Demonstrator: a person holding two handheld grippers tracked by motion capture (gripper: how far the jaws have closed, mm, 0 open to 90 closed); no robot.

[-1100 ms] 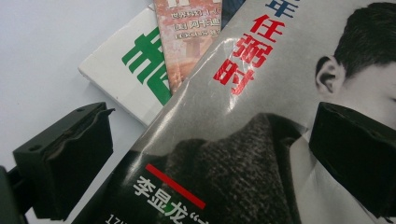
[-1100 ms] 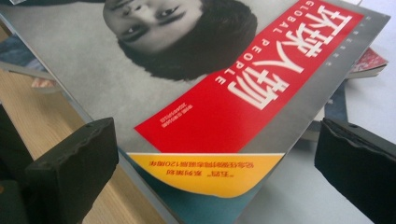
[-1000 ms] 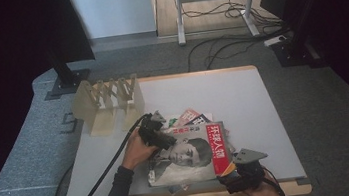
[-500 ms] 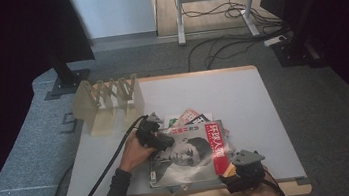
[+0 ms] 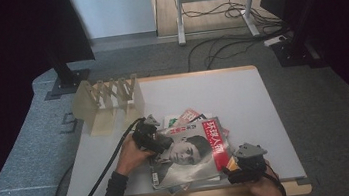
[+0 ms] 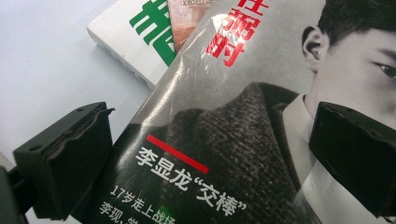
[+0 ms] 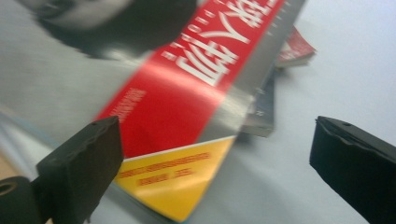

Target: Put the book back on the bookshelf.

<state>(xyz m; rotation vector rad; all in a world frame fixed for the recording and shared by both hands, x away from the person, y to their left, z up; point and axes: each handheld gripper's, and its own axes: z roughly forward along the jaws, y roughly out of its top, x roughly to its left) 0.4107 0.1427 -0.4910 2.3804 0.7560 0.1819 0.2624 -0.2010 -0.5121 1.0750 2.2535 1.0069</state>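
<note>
I had the left gripper (image 5: 160,142) spread wide over the left edge of the top magazine (image 5: 189,151), one jaw out over the bare table (image 5: 243,99) and the other above the cover's portrait, gripping nothing. The magazine lay face up on a small stack near the table's front edge, with a white book with green lettering (image 6: 135,37) poking out beneath it. My right gripper (image 5: 239,168) was also released, jaws wide apart at the magazine's red and yellow corner (image 7: 187,140), near the front right of the stack.
</note>
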